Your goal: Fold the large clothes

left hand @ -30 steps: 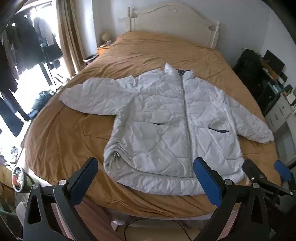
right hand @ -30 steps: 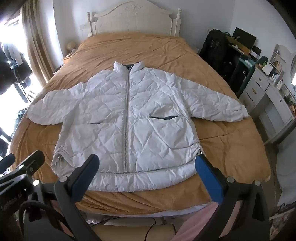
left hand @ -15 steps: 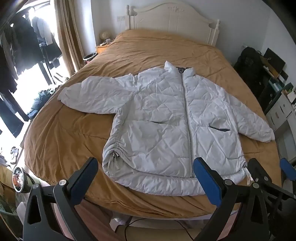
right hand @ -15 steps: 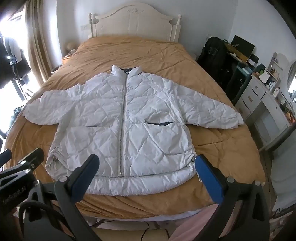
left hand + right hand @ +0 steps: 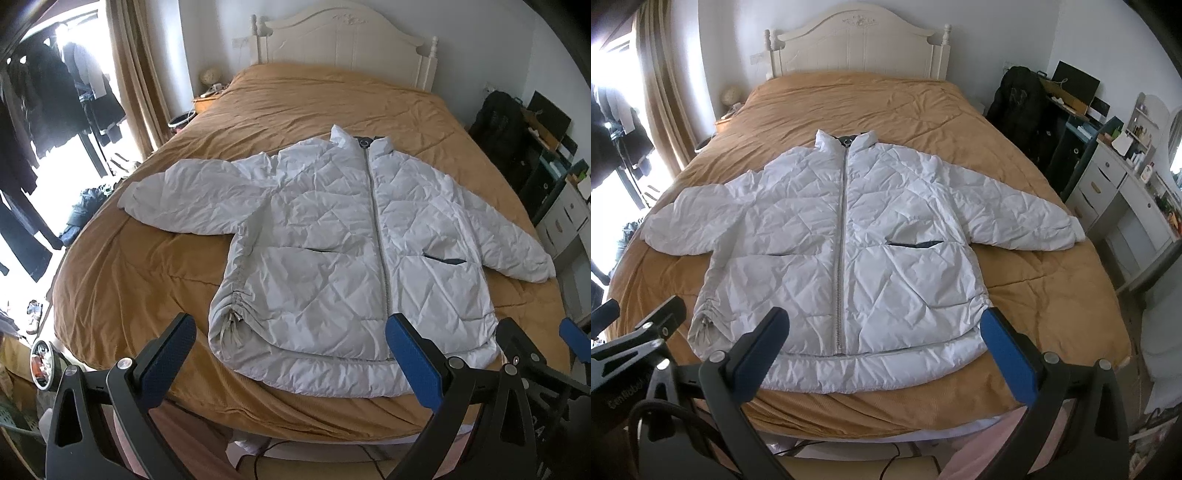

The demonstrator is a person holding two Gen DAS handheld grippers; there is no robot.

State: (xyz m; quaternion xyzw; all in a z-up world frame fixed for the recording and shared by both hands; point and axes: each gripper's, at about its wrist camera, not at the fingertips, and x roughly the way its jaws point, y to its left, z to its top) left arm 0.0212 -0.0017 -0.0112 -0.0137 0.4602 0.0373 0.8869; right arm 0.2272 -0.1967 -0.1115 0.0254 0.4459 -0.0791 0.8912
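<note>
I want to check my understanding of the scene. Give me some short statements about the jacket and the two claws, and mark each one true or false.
1. The white jacket lies spread flat on the bed. True.
2. The jacket's front zipper is open. False: it is zipped up.
3. Both sleeves are folded across the chest. False: they stretch outward to the sides.
4. The left claw holds the hem. False: it is open and holds nothing.
5. The right claw is open. True.

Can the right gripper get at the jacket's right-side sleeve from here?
Probably yes. The right gripper is open and empty, held off the foot of the bed. The sleeve lies flat on the cover with nothing on it or between, though it is a longer reach than the hem.
</note>
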